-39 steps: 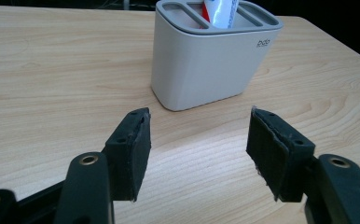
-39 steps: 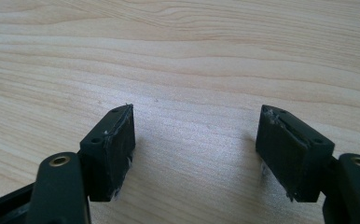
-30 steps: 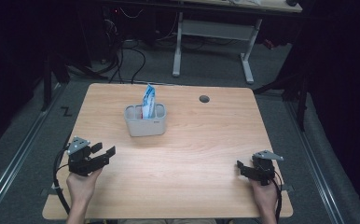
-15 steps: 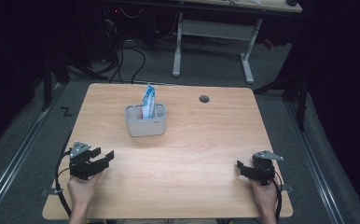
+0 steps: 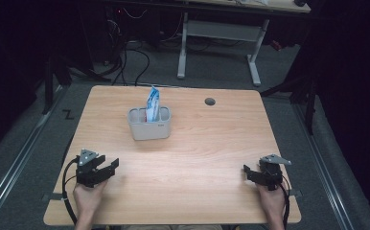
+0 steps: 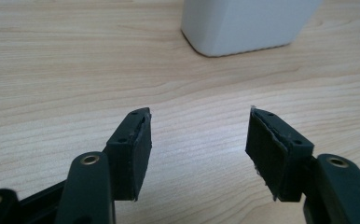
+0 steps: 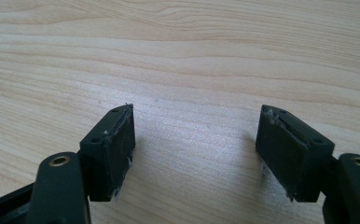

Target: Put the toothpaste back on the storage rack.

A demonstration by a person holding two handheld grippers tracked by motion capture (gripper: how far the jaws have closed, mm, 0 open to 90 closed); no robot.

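My left gripper rests low over the table near its front left corner, its jaws spread apart with nothing but bare wood between them, and my right gripper sits near the front right corner, likewise gaping and empty. Toward the back of the table, left of centre, stands a grey plastic caddy divided into compartments, well apart from both grippers. A blue and white packet stands upright in its middle compartment, poking above the rim.
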